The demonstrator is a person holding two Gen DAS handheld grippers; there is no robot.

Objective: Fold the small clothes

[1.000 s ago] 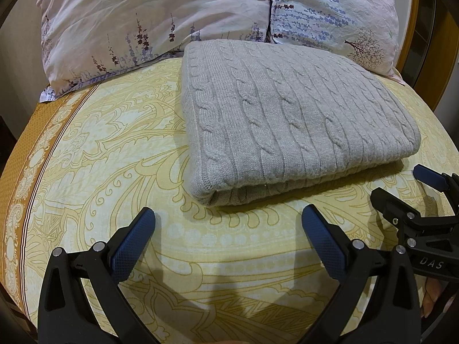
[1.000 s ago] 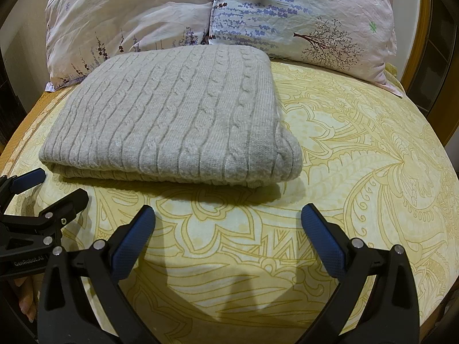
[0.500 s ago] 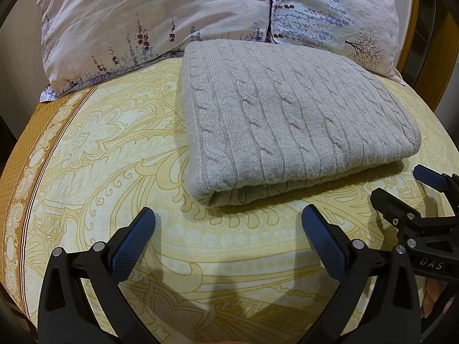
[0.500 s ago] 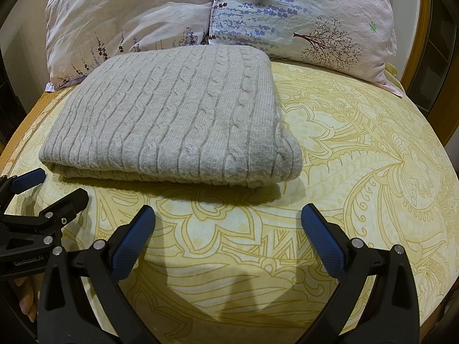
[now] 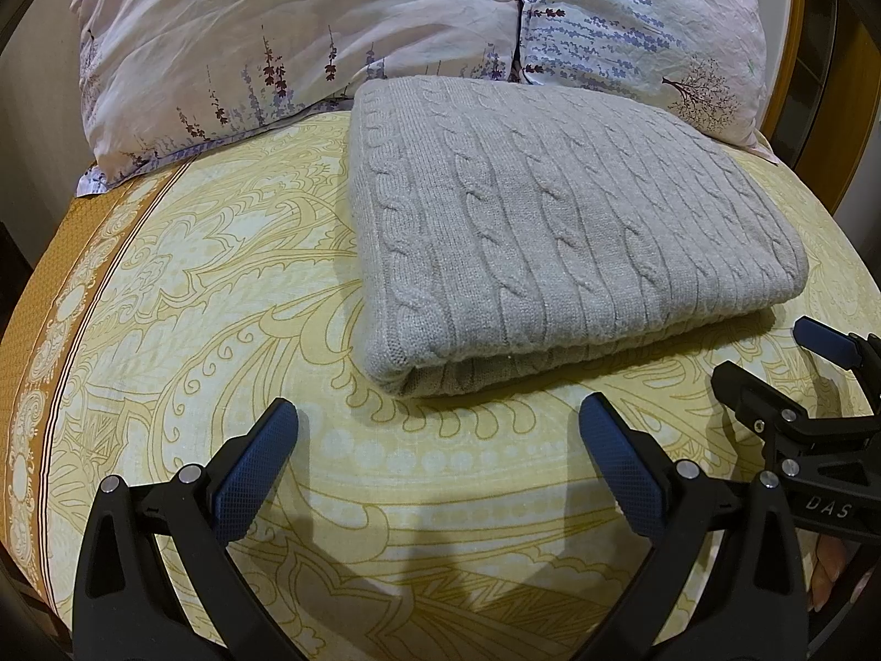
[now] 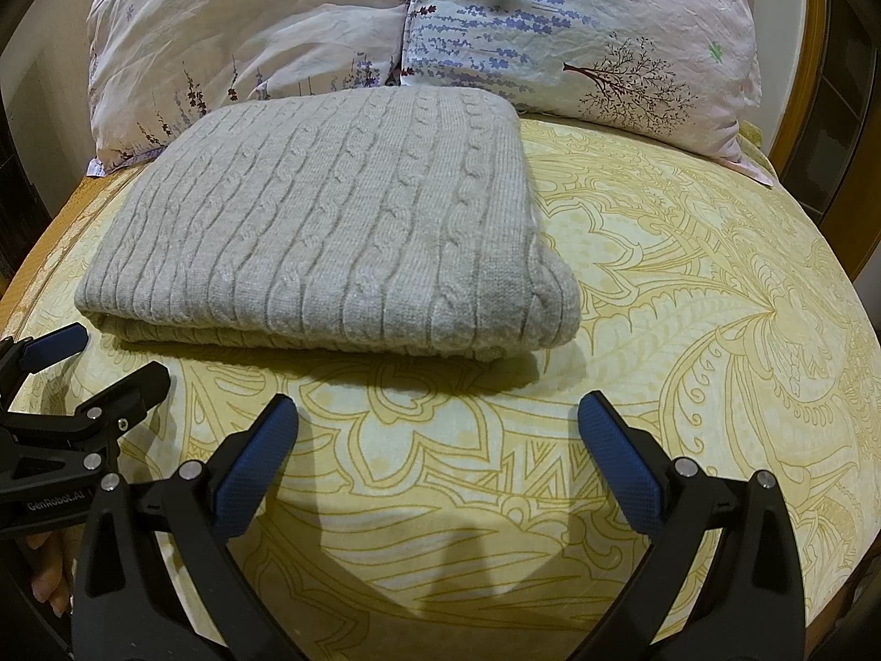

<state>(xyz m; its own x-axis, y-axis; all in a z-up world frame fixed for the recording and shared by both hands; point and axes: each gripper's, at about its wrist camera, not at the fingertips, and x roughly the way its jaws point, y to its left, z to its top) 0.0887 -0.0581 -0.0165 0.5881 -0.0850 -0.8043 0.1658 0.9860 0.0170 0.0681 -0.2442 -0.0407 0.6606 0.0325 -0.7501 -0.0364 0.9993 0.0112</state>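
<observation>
Sweater [image 5: 561, 226]: grey cable knit, folded into a thick rectangle, lying flat mid-bed, far edge just beside the pillows [image 5: 308, 38]
Bed [image 5: 192, 286]: yellow patterned sheet, brown border along one side
Pillows: two, floral, side by side at the head
My left gripper [image 5: 438, 440]: fingers spread wide, empty, hovering over bare sheet just short of the sweater's near folded edge
My right gripper [image 6: 438, 438]: spread the same, holding nothing, near the sweater's other front corner
Each gripper shows at the edge of the other's view, side by side
</observation>
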